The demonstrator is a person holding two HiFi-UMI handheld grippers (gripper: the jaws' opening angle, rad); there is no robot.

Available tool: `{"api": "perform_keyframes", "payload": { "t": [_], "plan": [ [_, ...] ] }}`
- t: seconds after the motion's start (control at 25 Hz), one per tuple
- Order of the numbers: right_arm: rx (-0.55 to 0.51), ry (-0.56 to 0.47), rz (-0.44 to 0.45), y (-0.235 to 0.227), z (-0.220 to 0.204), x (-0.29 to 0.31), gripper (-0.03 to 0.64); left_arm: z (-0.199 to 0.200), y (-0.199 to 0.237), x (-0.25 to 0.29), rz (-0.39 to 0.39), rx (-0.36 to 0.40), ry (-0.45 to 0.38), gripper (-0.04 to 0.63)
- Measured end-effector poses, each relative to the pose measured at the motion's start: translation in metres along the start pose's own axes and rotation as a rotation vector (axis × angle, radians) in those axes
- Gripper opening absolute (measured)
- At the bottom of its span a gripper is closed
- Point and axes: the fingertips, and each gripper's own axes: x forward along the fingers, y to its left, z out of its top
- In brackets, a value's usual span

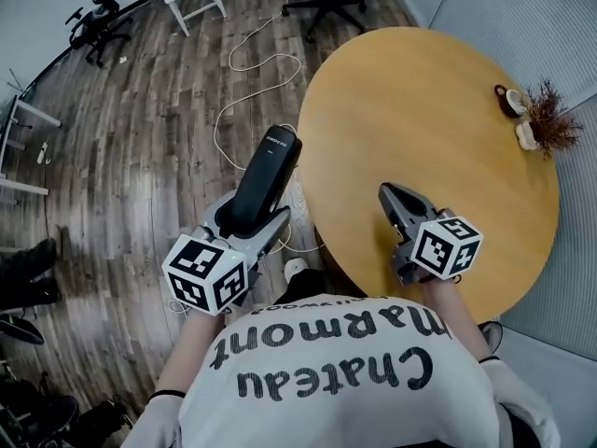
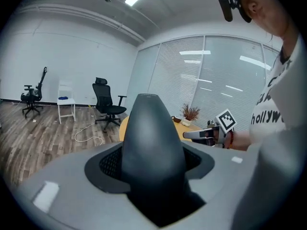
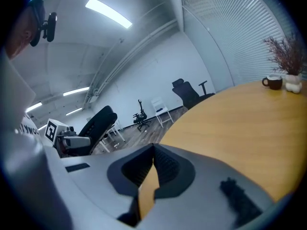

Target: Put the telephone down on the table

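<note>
Telephone [image 1: 269,171] hung clenched in left tongs [image 1: 250,215], short of the table [image 1: 420,110]; right tongs [image 1: 387,194] closed, empty; next called for carrying it over and lowering

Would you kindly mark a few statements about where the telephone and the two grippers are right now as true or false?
1. The telephone is clamped between the left gripper's fingers. True.
2. A cup and a dried plant stand on the round table. True.
3. The telephone lies on the table. False: it is held up over the wooden floor, left of the table's edge.
4. The right gripper holds the cup. False: its fingers are together with nothing between them, and the cup stands at the table's far side.
</note>
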Motion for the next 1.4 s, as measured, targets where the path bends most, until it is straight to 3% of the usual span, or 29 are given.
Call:
{"api": "perform_keyframes", "payload": {
  "t": [0.28,0.56,0.84,1.04,1.4],
  "plan": [
    [0.042,-0.031,-0.157,-0.003,0.0,0.012,0.015,0.0,0.038,0.024,-0.133,0.043,0.074,0.304],
    [0.053,0.008,-0.235,-0.016,-0.006,0.008,0.015,0.008,0.051,0.075,-0.192,0.015,0.099,0.304],
    [0.008,-0.022,-0.192,-0.037,0.005,0.002,0.015,0.005,0.026,0.131,-0.217,0.038,0.143,0.304],
    [0.04,-0.028,-0.174,-0.056,0.001,0.01,0.015,-0.017,0.019,0.168,-0.208,0.038,0.196,0.304],
    [0.086,-0.029,-0.187,-0.092,0.005,0.0,0.015,-0.044,0.0,0.223,-0.218,0.106,0.334,0.304]
  ]
}}
